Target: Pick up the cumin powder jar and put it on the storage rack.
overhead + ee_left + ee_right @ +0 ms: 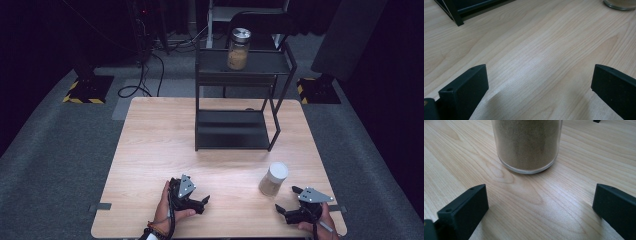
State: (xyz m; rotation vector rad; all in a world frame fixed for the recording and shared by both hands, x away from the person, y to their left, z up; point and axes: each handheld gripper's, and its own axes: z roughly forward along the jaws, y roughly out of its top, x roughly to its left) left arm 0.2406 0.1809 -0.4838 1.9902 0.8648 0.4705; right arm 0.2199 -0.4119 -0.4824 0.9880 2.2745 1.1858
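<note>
A glass jar (273,179) with a white lid, filled with tan powder, stands on the wooden table (160,150) at the front right. My right gripper (287,199) rests just in front of it, open. In the right gripper view the jar (527,145) stands close ahead of that gripper (540,207), beyond the jaw tips and not between them. My left gripper (204,204) lies at the front middle of the table, pointing right, open over bare wood (539,87). A second jar (238,48), with a silver lid, stands on the top level of the black shelf (235,131).
The black two-level metal shelf stands at the table's back middle; one of its feet (454,12) is at the top left of the left gripper view. The jar's base (621,3) peeks in at that view's top right. Cables and stand bases lie on the floor behind the table.
</note>
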